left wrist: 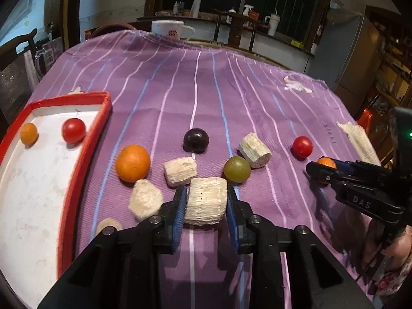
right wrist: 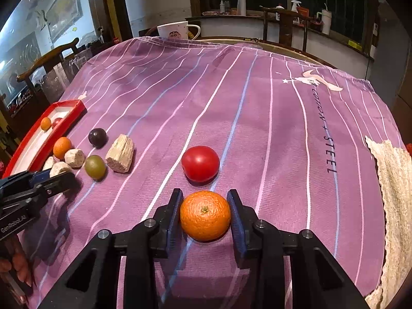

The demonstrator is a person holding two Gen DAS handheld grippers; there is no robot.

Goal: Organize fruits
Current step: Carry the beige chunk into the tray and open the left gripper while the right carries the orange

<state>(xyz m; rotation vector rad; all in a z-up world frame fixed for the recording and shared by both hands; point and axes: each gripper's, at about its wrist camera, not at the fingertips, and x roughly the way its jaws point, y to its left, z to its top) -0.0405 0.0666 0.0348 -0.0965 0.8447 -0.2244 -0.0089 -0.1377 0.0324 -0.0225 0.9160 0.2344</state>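
My left gripper point(left wrist: 206, 203) is shut on a pale sugarcane chunk point(left wrist: 206, 200) on the purple striped cloth point(left wrist: 206, 90). My right gripper point(right wrist: 205, 215) is shut on a small orange point(right wrist: 205, 215); it also shows in the left wrist view point(left wrist: 320, 172) at the right. A red tomato point(right wrist: 200, 163) lies just beyond that orange. A red-rimmed white tray point(left wrist: 85, 154) at the left holds a small orange fruit point(left wrist: 28, 133) and a red tomato point(left wrist: 74, 130). An orange point(left wrist: 132, 163), a dark plum point(left wrist: 196, 139), a green grape point(left wrist: 236, 169) and more cane chunks point(left wrist: 180, 171) lie on the cloth.
A white mug point(left wrist: 168, 28) stands at the far edge of the table. A pale woven cloth point(right wrist: 391, 180) lies at the right edge. Chairs and a counter with bottles stand behind the table.
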